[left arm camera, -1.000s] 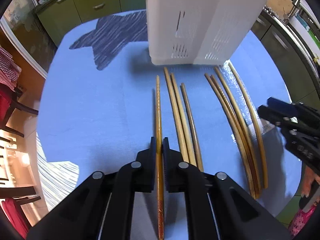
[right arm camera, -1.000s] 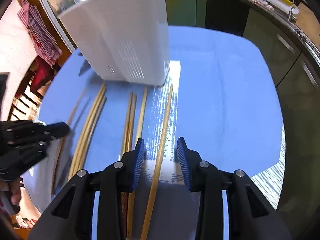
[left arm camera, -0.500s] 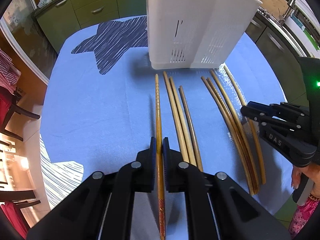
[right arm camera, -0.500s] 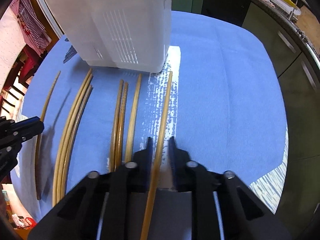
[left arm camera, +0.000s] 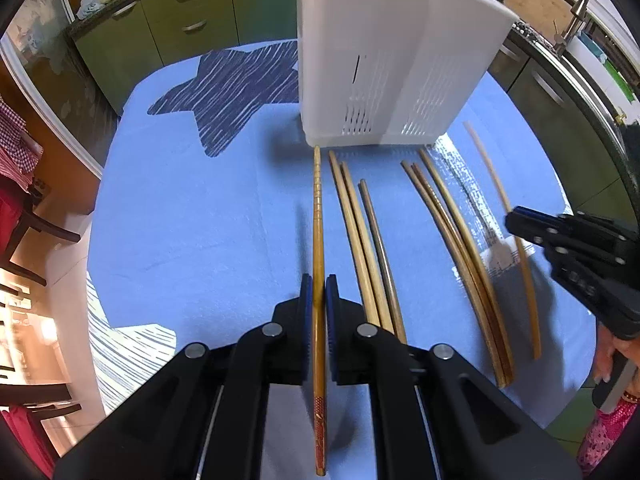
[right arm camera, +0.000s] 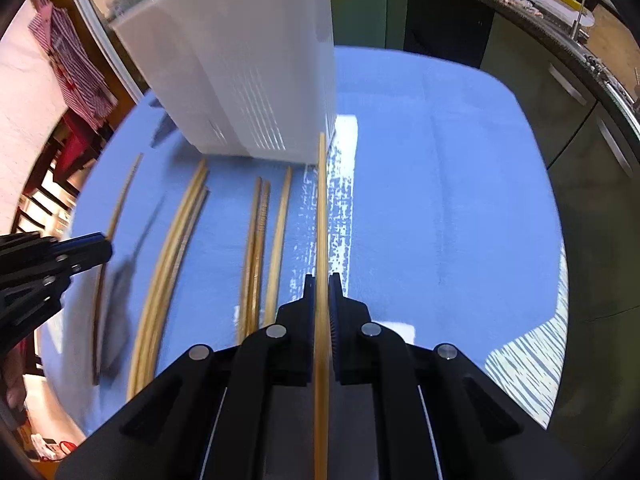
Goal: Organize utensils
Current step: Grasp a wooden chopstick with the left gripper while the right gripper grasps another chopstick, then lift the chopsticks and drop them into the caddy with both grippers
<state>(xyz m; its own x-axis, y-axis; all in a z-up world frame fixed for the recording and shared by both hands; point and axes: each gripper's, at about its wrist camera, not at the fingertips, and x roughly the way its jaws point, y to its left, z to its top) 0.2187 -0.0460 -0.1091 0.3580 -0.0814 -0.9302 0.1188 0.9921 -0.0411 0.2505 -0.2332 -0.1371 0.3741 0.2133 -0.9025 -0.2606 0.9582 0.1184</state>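
Several wooden chopsticks lie in rows on a blue tablecloth (left arm camera: 192, 216) in front of a white slotted utensil holder (left arm camera: 384, 64). My left gripper (left arm camera: 319, 284) is shut on a dark amber chopstick (left arm camera: 318, 216) with a ringed tip, the leftmost one. My right gripper (right arm camera: 321, 284) is shut on a pale chopstick (right arm camera: 321, 208), lifted above the cloth, its tip near the holder's (right arm camera: 248, 64) corner. The right gripper also shows in the left wrist view (left arm camera: 516, 222), holding that pale chopstick (left arm camera: 492, 176).
Loose chopsticks lie between the grippers in groups (left arm camera: 360, 232) (left arm camera: 452, 236). The cloth has a dark star print (left arm camera: 236, 88). Green kitchen cabinets (left arm camera: 168, 20) and a counter with a tap (left arm camera: 576, 12) ring the table. Red chairs (left arm camera: 16, 184) stand at the left.
My right gripper closed on the pale chopstick and lifted it off the cloth. My left gripper stayed shut on the amber chopstick and rose a little.
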